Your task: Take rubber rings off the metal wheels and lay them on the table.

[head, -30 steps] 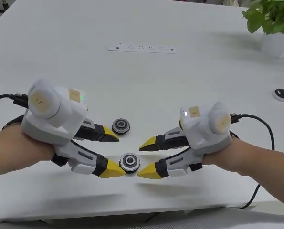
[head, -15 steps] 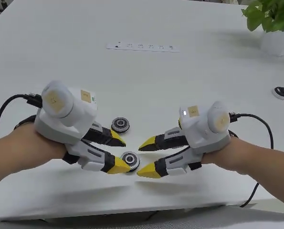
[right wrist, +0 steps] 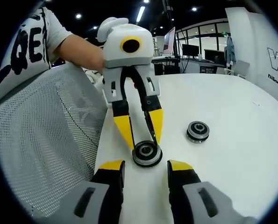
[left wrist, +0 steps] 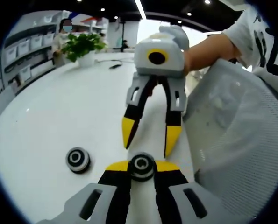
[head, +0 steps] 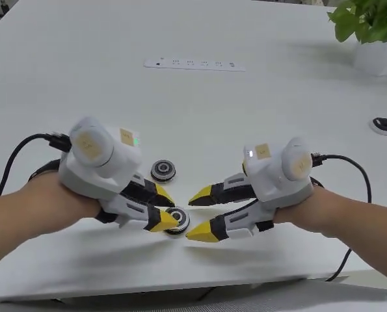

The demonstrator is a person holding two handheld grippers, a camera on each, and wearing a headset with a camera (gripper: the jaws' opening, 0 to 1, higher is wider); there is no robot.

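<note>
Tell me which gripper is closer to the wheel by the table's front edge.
Left. The left gripper has its jaws on either side of the near wheel, tips touching it. The right gripper sits open just short of that wheel, facing it, not touching.

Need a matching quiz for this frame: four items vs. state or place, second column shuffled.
1. left gripper
2. right gripper
3. far wheel
4. plant

A. lying free on the table
B. open, tips toward the near wheel
C. far right corner of the table
D. shut on the near wheel

Pairs: 1-D, 2-B, 3-A, 4-C
</note>
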